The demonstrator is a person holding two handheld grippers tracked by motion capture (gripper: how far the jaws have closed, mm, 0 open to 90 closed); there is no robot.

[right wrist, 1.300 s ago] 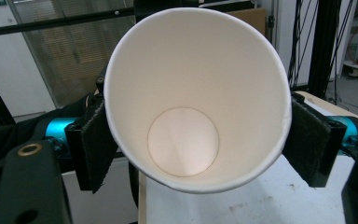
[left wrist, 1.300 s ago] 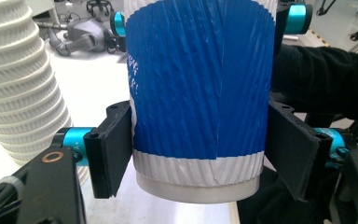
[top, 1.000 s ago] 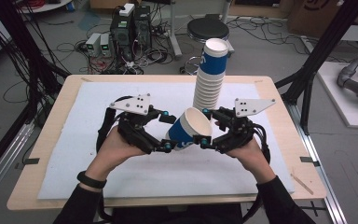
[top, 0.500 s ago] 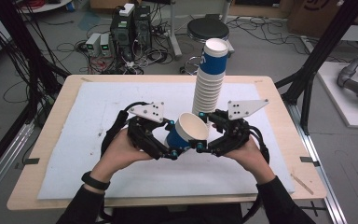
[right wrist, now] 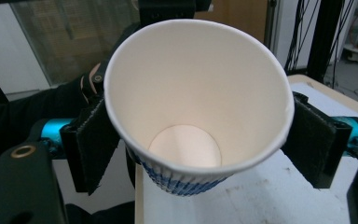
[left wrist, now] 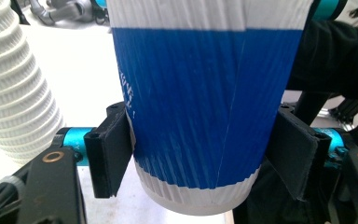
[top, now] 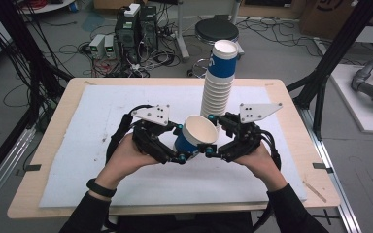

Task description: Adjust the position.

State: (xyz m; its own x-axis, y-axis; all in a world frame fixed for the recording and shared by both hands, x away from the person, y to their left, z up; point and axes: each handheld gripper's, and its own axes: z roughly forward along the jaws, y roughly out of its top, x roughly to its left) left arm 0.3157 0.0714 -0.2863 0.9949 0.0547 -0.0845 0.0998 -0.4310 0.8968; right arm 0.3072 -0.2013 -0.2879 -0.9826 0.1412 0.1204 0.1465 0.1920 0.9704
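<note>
- Two dark-sleeved forearms are seen entering from 6 o'clock in the high view, a black band (top: 100, 187) being worn on the left wrist.
- The left gripper (top: 178, 143) is held at 9 o'clock of a blue-and-white paper cup (top: 196, 137); its fingers (left wrist: 108, 156) are pressed against both sides of the cup's blue wall near the base, closed only as far as the cup allows.
- The right gripper (top: 211, 135) is held at 3 o'clock of the same cup; its fingers (right wrist: 314, 147) are set on either side of the cup just under the rim, touching or nearly touching it, so a firm grip cannot be told.
- The cup is carried above the middle of the table (top: 43, 145), tilted, with its open mouth turned toward the right gripper and its inside seen to be empty.
- A white mat (top: 102, 107) is spread over most of the wooden table.
- At 12 o'clock of the held cup, a tall stack of paper cups (top: 218, 80) is stood upright on the mat, near but apart.
- Beyond the table, at 12 o'clock, a black stool (top: 216, 31) is seen on the floor.
</note>
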